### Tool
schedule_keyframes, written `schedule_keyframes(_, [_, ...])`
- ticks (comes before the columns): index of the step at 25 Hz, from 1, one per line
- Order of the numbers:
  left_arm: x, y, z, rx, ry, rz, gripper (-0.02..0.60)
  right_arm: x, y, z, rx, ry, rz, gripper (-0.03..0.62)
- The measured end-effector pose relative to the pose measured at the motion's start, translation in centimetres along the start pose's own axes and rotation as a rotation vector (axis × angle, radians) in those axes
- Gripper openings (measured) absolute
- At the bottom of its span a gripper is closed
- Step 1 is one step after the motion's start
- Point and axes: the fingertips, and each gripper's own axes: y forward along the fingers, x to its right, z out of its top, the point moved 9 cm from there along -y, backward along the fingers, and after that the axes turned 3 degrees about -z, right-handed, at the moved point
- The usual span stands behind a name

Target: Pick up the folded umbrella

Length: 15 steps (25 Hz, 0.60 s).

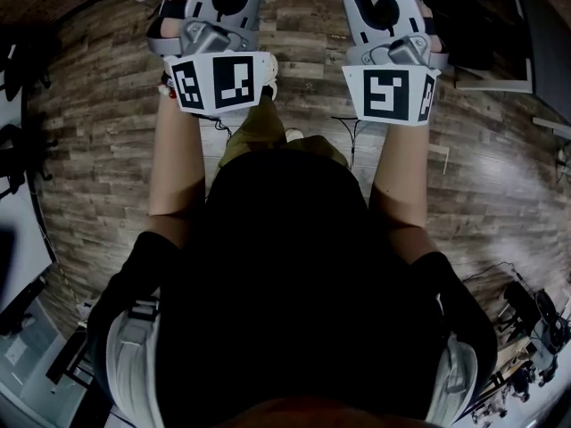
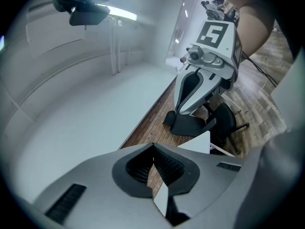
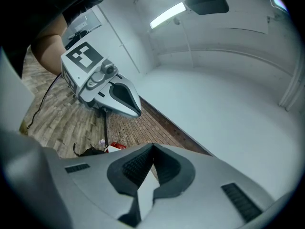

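Note:
No folded umbrella shows in any view. Both grippers are held out level in front of the person, side by side over the floor. In the head view the left gripper [image 1: 219, 25] is at the top left and the right gripper [image 1: 388, 25] at the top right, each with its marker cube facing me; their tips are cut off by the top edge. In the left gripper view its jaws [image 2: 153, 147] meet at the tips with nothing between them. The right gripper view shows its jaws [image 3: 152, 147] likewise together and empty. Each camera also sees the other gripper [image 2: 205, 75] [image 3: 107, 87] beside it.
A wood plank floor [image 1: 98, 176] lies below, with a white wall [image 2: 86, 104] ahead. A black office chair [image 2: 224, 120] and a white table corner [image 2: 198, 142] stand to the right. Cables [image 1: 352, 145] and a small red item [image 3: 116, 147] lie on the floor.

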Motion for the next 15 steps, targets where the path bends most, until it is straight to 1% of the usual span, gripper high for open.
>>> schedule_keyframes(11, [-0.1, 3.2, -2.2, 0.009, 0.010, 0.001, 0.012, 0.3, 2.7, -2.2, 0.003, 0.006, -0.020, 0.028])
schedule_keyframes(15, [-0.7, 4.6, -3.4, 0.015, -0.002, -0.004, 0.012, 0.0, 4.3, -2.5, -0.002, 0.001, -0.014, 0.028])
